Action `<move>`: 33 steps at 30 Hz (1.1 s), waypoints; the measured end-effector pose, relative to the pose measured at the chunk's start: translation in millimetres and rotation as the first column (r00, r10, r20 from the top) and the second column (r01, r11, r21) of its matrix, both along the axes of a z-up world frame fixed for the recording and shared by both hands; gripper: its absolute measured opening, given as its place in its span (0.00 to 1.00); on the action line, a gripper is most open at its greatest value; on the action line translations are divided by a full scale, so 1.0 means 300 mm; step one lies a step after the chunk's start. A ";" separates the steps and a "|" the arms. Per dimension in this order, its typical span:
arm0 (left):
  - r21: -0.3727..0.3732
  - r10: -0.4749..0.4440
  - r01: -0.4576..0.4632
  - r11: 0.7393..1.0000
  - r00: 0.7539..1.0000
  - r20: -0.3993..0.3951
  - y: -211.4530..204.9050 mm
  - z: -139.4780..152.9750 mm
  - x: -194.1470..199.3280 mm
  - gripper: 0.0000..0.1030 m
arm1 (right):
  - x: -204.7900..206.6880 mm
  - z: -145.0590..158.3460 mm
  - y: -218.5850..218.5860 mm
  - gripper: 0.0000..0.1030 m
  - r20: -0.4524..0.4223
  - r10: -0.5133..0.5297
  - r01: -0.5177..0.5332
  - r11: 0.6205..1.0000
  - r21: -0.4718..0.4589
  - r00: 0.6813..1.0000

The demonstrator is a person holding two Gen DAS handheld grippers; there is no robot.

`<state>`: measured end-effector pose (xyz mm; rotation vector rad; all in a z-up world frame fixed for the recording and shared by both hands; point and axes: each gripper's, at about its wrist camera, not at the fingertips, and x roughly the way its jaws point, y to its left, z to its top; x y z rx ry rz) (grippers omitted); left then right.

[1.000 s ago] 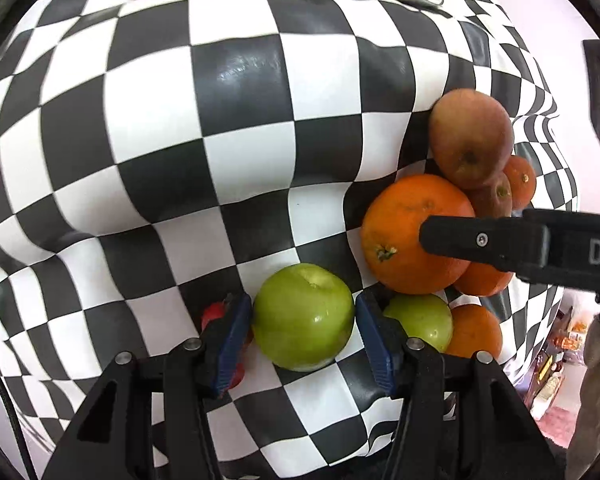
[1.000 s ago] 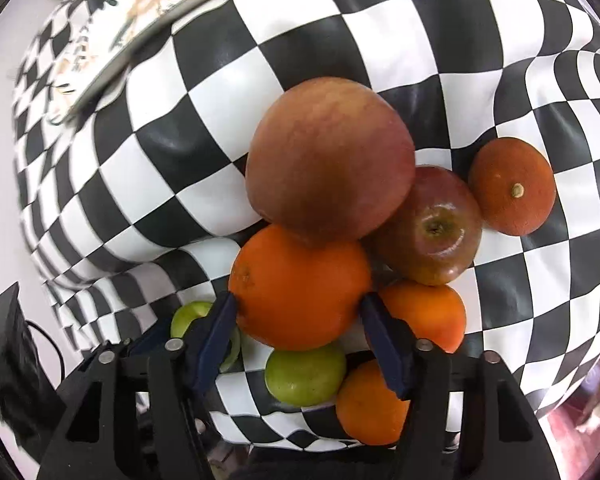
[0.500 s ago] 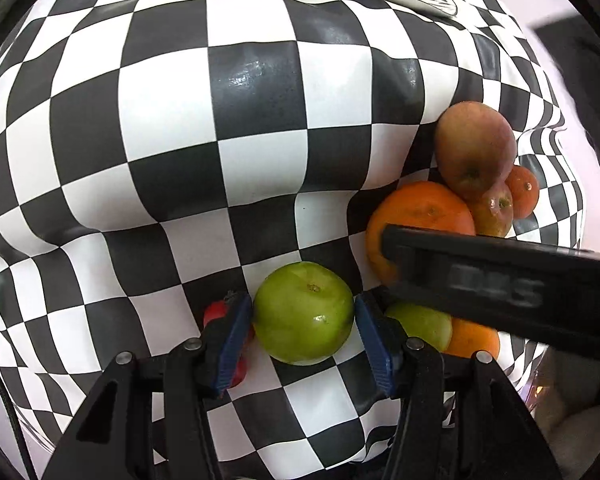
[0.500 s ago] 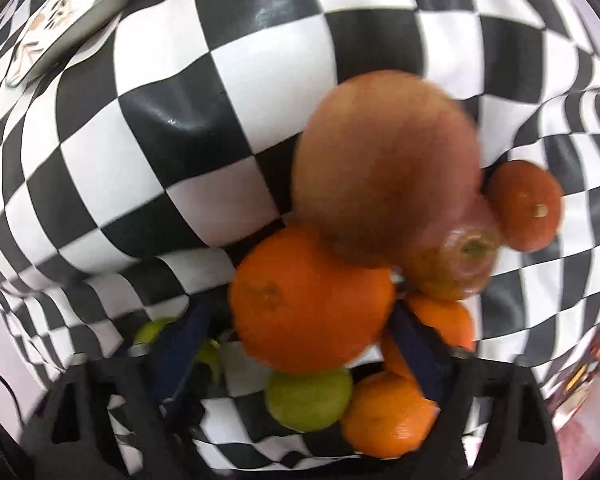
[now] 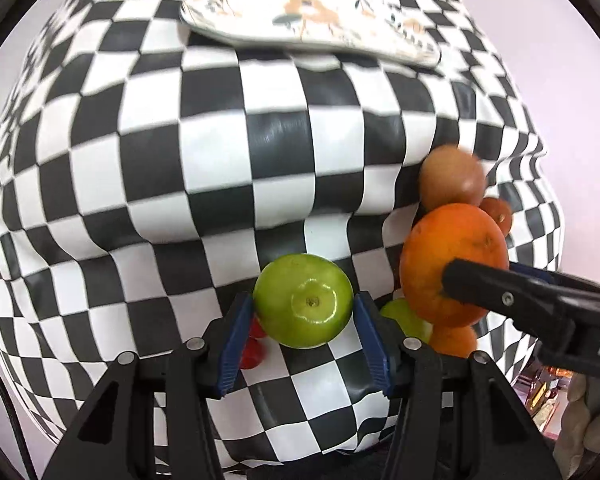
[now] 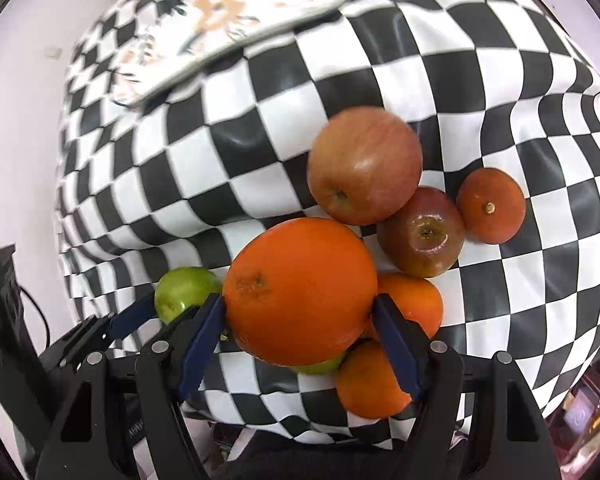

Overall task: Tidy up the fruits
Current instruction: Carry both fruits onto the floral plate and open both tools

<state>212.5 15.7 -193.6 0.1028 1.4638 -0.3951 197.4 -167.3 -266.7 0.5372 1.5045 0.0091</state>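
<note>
Fingers of the left gripper point(image 5: 303, 330) clamp a green apple point(image 5: 303, 300) at its widest girth while the right gripper point(image 6: 300, 330), jaws closing, pinches a large orange point(image 6: 300, 290), both above the checkered cloth point(image 5: 220, 160); firm, smooth, rounded fruit likely slips off-centre.

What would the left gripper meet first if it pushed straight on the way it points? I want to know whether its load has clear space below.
The left gripper, shut on the green apple, points down at the checkered tablecloth; probably bare cloth, though depth is unclear.
</note>
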 end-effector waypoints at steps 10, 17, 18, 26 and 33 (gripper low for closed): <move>-0.146 0.088 -0.077 0.986 0.993 0.073 0.078 0.163 0.105 0.46 | 0.075 0.282 -0.072 0.75 0.129 -0.036 0.024 0.995 0.098 0.991; -0.180 0.135 -0.120 0.976 0.988 0.071 -0.016 0.216 0.442 0.44 | 0.384 0.340 -0.103 0.75 0.191 -0.039 0.026 0.997 0.070 0.981; -0.179 0.142 -0.130 0.975 0.988 0.059 -0.028 0.202 0.499 0.36 | 0.447 0.325 -0.107 0.75 0.189 -0.026 0.016 0.999 0.050 0.982; -0.074 0.181 -0.183 0.980 0.983 -0.034 -0.108 0.013 0.800 0.33 | 0.800 0.126 -0.098 0.75 0.076 0.071 -0.065 0.995 -0.075 0.995; -0.005 0.156 -0.156 0.988 0.985 -0.077 -0.149 -0.077 0.821 0.33 | 0.884 0.050 -0.137 0.75 -0.003 0.072 -0.072 0.995 -0.072 0.997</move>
